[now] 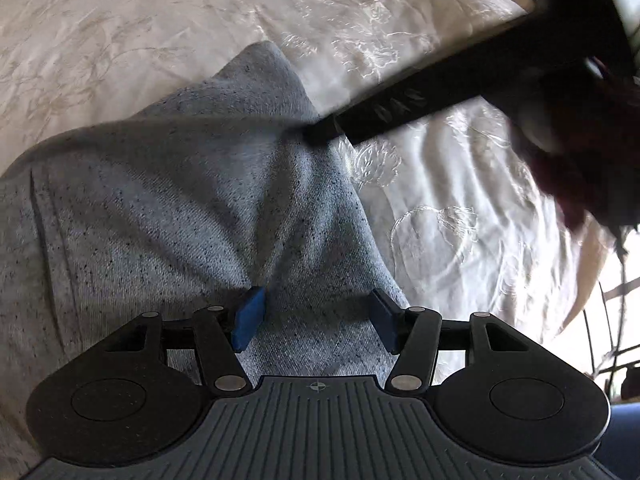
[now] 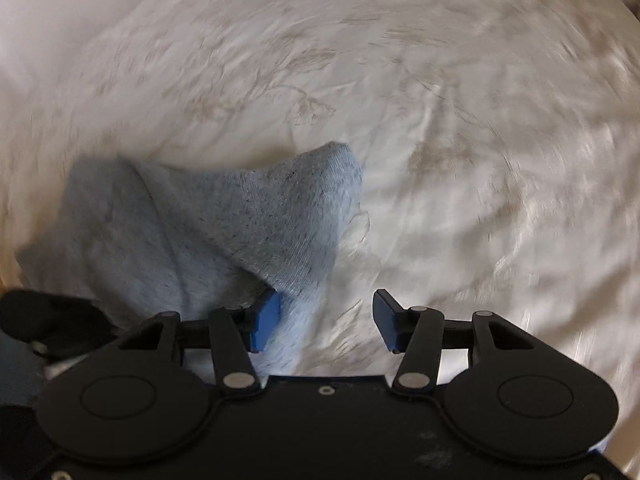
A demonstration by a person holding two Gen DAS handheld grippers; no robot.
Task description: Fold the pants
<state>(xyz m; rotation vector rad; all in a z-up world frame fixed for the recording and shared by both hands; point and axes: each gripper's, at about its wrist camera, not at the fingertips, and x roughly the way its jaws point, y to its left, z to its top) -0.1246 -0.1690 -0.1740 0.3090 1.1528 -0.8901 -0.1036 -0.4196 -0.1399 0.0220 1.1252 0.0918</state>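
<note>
Light grey speckled pants [image 1: 168,208] lie bunched on a white embroidered bedspread [image 1: 120,40]. My left gripper [image 1: 316,320] is open right over the pants, its blue pads [image 1: 249,318] wide apart with cloth between them, pinched by neither. In the right wrist view the pants [image 2: 224,224] show as a folded heap at lower left. My right gripper [image 2: 326,322] is open at the heap's right edge; its left pad [image 2: 264,322] touches the cloth. The right gripper's black body [image 1: 440,96] reaches in from the upper right of the left wrist view.
The bedspread [image 2: 440,120] stretches far beyond and to the right of the pants. A dark blurred shape with reddish fabric [image 1: 580,152] hangs at the right of the left wrist view. A bright window area [image 1: 616,300] lies beyond the bed's right edge.
</note>
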